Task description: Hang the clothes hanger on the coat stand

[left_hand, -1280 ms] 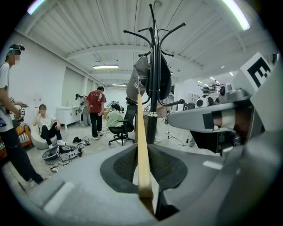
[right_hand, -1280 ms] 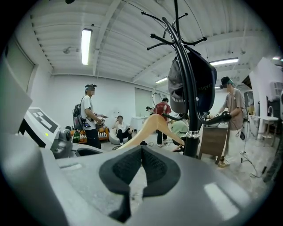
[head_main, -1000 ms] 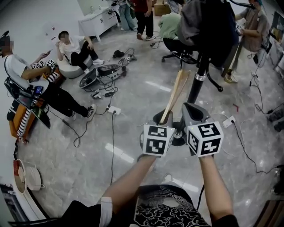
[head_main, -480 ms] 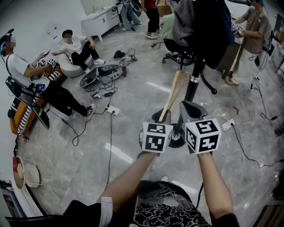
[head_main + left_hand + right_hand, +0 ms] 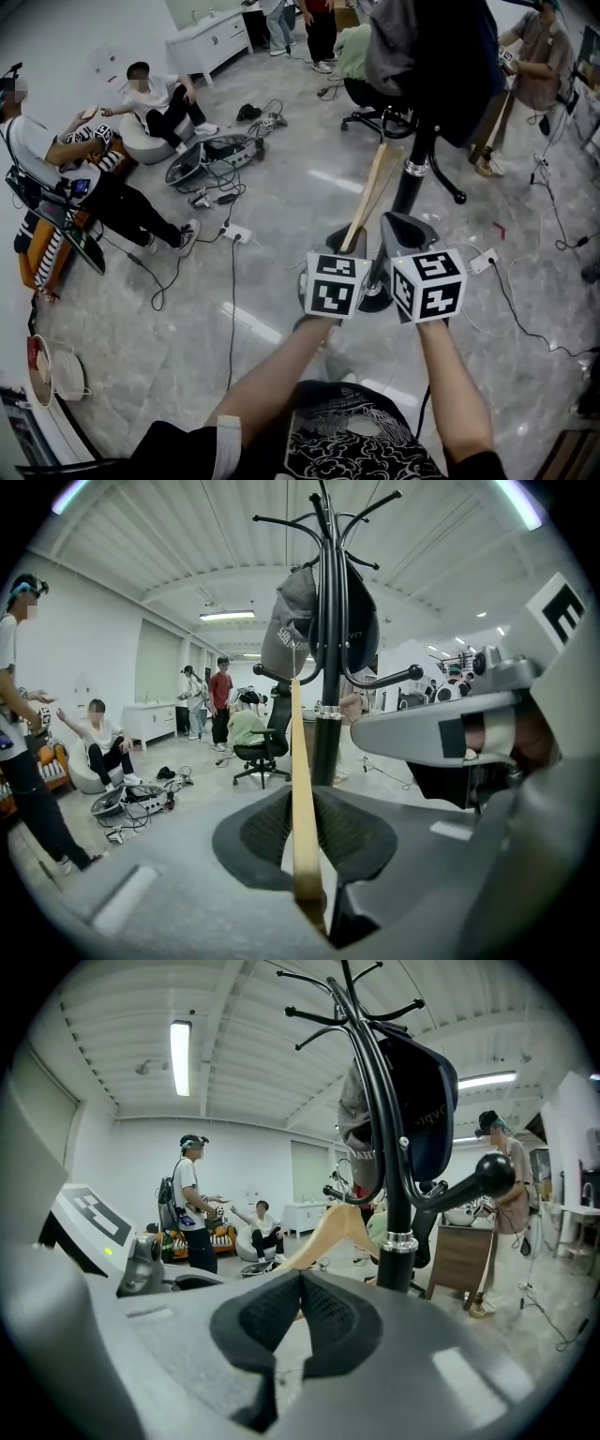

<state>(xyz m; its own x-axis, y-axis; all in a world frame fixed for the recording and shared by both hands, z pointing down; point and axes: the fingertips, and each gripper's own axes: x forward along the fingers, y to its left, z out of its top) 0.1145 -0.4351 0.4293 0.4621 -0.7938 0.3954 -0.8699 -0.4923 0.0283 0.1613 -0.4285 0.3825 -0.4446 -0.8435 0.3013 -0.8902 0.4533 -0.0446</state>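
The wooden clothes hanger (image 5: 370, 192) slants up from my left gripper (image 5: 349, 246) toward the black coat stand (image 5: 412, 173). In the left gripper view the hanger (image 5: 300, 761) shows edge-on, clamped between the pads, so the left gripper (image 5: 302, 808) is shut on it. Its top reaches the stand's lower arms, and its hook is hard to make out. My right gripper (image 5: 401, 225) is close beside the left one, in front of the pole. In the right gripper view the right gripper (image 5: 300, 1276) is shut on nothing, with the hanger (image 5: 328, 1232) behind its tips.
A dark cap (image 5: 298, 621) and dark garments (image 5: 431, 56) hang on the coat stand (image 5: 398, 1204). The stand's round base (image 5: 380, 298) rests on the floor below my grippers. Cables and a power strip (image 5: 234, 232) lie to the left. Several people sit or stand around, and an office chair (image 5: 375, 103) is behind.
Almost nothing differs. Both grippers stay side by side before the stand with the hanger held the same way. The head view has shifted slightly.
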